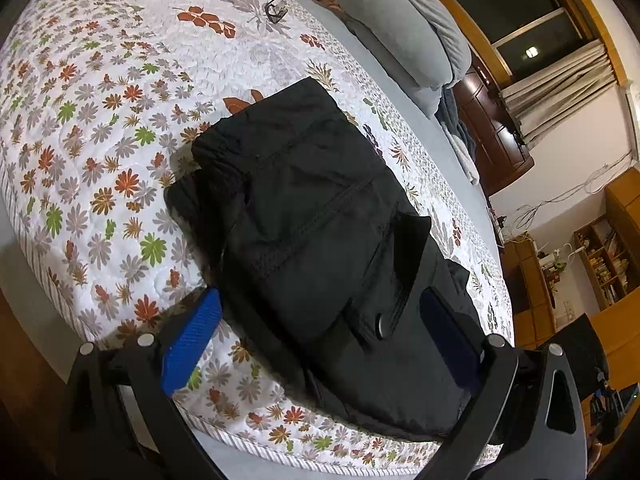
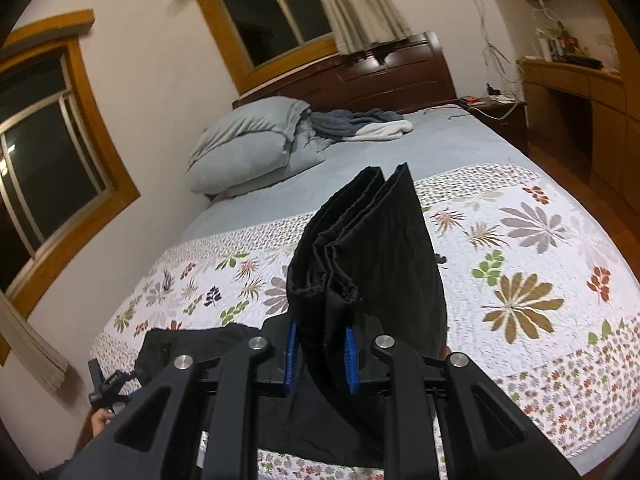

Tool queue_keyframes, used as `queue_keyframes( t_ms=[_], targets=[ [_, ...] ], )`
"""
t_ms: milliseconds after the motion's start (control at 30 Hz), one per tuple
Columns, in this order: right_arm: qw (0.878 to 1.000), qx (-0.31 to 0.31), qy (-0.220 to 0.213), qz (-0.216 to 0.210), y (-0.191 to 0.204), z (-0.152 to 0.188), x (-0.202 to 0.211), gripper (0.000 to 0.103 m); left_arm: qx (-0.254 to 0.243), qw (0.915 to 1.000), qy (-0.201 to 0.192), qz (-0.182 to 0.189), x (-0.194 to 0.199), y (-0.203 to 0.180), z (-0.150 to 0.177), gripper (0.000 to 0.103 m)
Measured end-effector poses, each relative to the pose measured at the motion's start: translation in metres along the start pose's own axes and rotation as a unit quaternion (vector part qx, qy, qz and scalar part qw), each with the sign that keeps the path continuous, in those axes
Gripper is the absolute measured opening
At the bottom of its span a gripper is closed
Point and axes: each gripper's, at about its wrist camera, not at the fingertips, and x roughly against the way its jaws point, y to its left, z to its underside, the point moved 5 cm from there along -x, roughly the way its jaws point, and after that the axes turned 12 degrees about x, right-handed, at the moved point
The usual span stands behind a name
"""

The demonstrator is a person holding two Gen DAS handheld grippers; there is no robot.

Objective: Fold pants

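Black fabric, the pants (image 1: 320,216), lies in a partly folded bundle on the flowered quilt (image 1: 100,128) near the foot edge of the bed, waistband button toward the left wrist camera. One end of the garment is lifted: in the right wrist view a stack of several layers (image 2: 360,248) stands up between the blue pads, with the rest trailing down onto the quilt behind.

The right gripper (image 2: 320,354) has its fingers nearly closed and pinches those layers firmly. The left gripper (image 1: 320,340) has its fingers spread wide, one pad on the quilt side and the other over the cloth, straddling the near end of the pants without pressing on it; it holds nothing.

My reading is that a fold is in progress, with the raised end being carried over the part that lies flat. The next move would call for laying that end down squarely on the bundle, edges matched, then letting go without dragging the layers askew; the free gripper could steady the lower part.

Beyond the quilt the bed shows a grey sheet (image 2: 400,148), grey pillows (image 2: 248,140) and a crumpled towel or garment by the dark wooden headboard (image 2: 380,72). A pair of glasses (image 1: 275,10) rests farther up the quilt. Wood-framed windows, curtains and shelving ring the room.
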Motion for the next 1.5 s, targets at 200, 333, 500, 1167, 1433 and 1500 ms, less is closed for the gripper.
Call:
queue_keyframes(
  t_ms=[200, 333, 500, 1167, 1433, 1500],
  targets=[
    [0.998, 0.050, 0.025, 0.001, 0.044, 0.005, -0.024, 0.019, 0.003, 1.0000, 0.004, 0.004, -0.001, 0.001, -0.001, 0.098],
    [0.996, 0.071, 0.046, -0.004, 0.071, 0.017, -0.044, 0.019, 0.004, 1.0000, 0.006, 0.006, -0.002, 0.002, -0.002, 0.098],
    [0.992, 0.099, 0.078, -0.010, 0.106, 0.038, -0.075, 0.018, 0.006, 0.9999, 0.008, 0.010, -0.002, 0.003, -0.001, 0.098],
    [0.932, 0.273, 0.216, 0.097, 0.204, 0.173, -0.187, 0.019, 0.009, 0.9997, 0.015, 0.017, -0.001, 0.007, -0.003, 0.098],
    [0.937, 0.262, 0.228, 0.045, 0.204, 0.185, -0.189, 0.043, 0.008, 0.9997, 0.017, 0.013, -0.002, 0.008, -0.004, 0.098],
    [0.943, 0.246, 0.223, 0.014, 0.205, 0.180, -0.182, 0.050, 0.008, 0.9997, 0.017, 0.013, -0.003, 0.008, -0.003, 0.098]
  ],
)
